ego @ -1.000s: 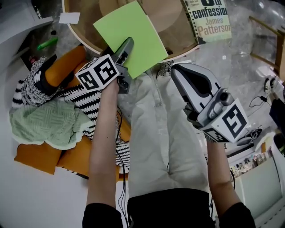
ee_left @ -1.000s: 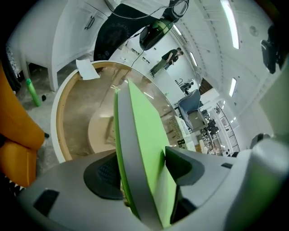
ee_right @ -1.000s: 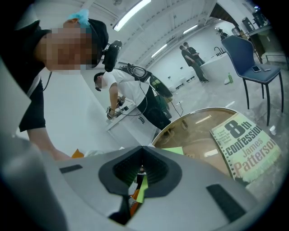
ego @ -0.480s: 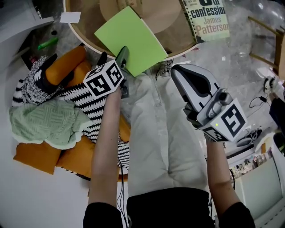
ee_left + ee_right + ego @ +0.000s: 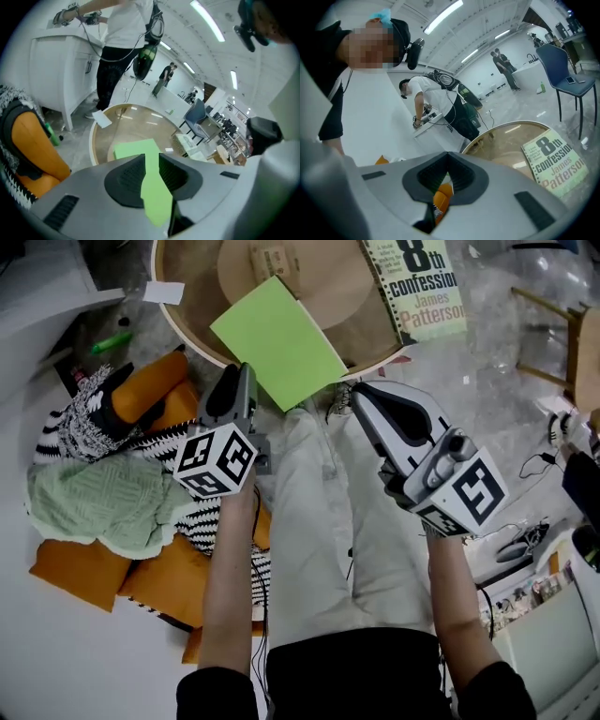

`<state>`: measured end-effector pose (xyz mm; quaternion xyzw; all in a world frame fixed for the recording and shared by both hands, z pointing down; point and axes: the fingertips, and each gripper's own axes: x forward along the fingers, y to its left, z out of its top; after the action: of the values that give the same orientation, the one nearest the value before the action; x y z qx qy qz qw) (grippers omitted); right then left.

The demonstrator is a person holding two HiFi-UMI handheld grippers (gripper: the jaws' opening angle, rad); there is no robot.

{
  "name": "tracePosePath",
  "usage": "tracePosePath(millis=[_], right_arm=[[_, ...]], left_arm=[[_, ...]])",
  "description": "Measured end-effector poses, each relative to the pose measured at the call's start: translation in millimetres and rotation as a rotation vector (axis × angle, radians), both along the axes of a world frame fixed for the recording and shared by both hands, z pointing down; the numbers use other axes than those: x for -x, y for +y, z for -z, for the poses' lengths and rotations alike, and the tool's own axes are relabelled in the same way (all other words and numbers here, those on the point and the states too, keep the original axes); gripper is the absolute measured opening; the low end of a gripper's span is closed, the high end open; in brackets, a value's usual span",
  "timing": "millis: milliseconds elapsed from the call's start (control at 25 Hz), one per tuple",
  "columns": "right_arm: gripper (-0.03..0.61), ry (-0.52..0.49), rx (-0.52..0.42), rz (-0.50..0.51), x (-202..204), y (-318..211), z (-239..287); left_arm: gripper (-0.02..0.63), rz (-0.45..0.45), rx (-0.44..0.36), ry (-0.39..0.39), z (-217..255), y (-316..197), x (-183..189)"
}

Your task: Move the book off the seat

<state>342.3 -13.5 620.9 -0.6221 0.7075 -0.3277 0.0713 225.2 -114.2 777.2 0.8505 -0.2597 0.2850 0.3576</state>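
A thin green book (image 5: 281, 338) lies flat on the round wooden table (image 5: 356, 324), its near corner hanging over the rim; in the left gripper view the green book (image 5: 133, 150) shows through the jaw gap. My left gripper (image 5: 239, 376) hovers by the book's near edge, above an orange seat cushion (image 5: 150, 390). The left gripper (image 5: 150, 157) jaws have just been closing, still stand slightly apart, and grip nothing. My right gripper (image 5: 361, 395) is over the person's lap. The right gripper (image 5: 449, 154) is shut and empty.
A paperback (image 5: 422, 287) lies at the table's far right edge, also seen as the paperback (image 5: 555, 164). Green knitwear (image 5: 94, 502) and striped cloth (image 5: 211, 521) are heaped on the orange cushions. A green marker (image 5: 111, 341) lies on the floor. A wooden frame (image 5: 572, 324) stands at right.
My left gripper let go of the green book and drew back and up from it; the book stays on the table. The right gripper rose slightly.
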Motion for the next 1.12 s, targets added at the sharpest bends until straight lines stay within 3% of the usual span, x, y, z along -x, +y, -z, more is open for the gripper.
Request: tracePosePath(millis=[120, 320, 480, 720, 1120], right_arm=[[0.017, 0.022, -0.026, 0.002, -0.8, -1.5, 17.3], [0.017, 0.066, -0.075, 0.012, 3.8, -2.0, 57.8], [0.017, 0.107, -0.131, 0.001, 2.1, -3.3, 100.0], [0.016, 0.156, -0.270, -0.045, -8.4, -8.2, 199.4], [0.015, 0.225, -0.419, -0.013, -7.9, -4.3, 355.4]], left_arm=[[0.011, -0.080, -0.096, 0.135, 56.6, 4.7, -19.1], [0.011, -0.246, -0.175, 0.372, 156.2, 26.5, -47.2], [0.011, -0.359, -0.242, 0.496, 227.9, 49.7, -61.1], [0.011, -0.459, -0.381, 0.595, 335.3, 79.4, -74.3], [0.011, -0.489, -0.573, 0.662, 498.8, 89.8, -85.2]])
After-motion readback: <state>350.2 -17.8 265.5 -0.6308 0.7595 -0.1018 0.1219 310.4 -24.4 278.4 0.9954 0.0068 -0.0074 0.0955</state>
